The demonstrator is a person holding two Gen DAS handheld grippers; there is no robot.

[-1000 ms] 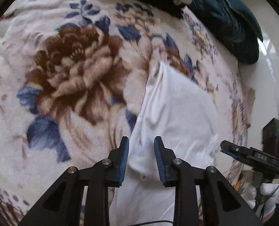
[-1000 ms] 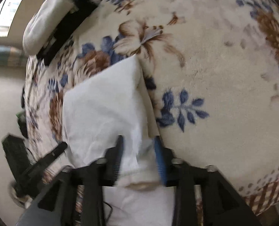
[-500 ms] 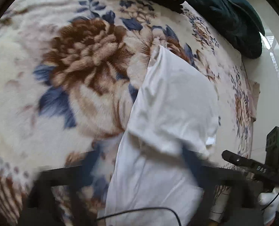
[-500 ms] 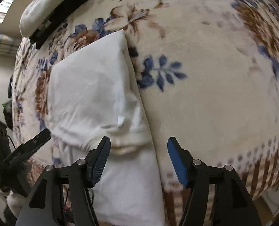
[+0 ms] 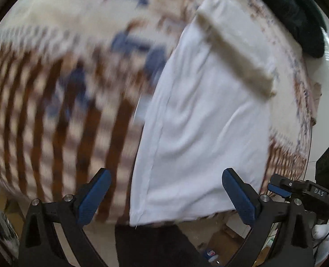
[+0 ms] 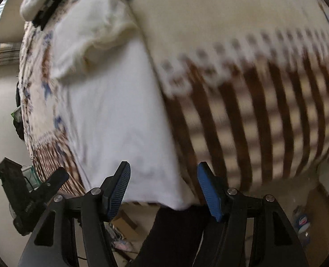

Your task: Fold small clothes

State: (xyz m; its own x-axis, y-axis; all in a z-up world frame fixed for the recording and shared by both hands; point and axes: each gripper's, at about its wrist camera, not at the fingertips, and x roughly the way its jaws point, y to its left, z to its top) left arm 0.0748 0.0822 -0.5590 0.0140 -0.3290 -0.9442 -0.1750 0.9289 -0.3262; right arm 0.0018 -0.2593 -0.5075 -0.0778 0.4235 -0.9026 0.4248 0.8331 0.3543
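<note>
Fingers of the left gripper (image 5: 166, 197) and right gripper (image 6: 163, 189) stand apart and empty at the bottom of each frame, just beyond them the white garment (image 5: 200, 120) lies half-folded mid-frame on the floral blanket (image 5: 53, 93), so next probably comes gripping its near hem for another fold.

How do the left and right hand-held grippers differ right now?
The left hand-held gripper stands wider open than the right hand-held gripper. The left frames the white garment's near hem between its pads; the right sits at the garment's near corner. Both are open, gripping nothing, above the floral blanket.
</note>
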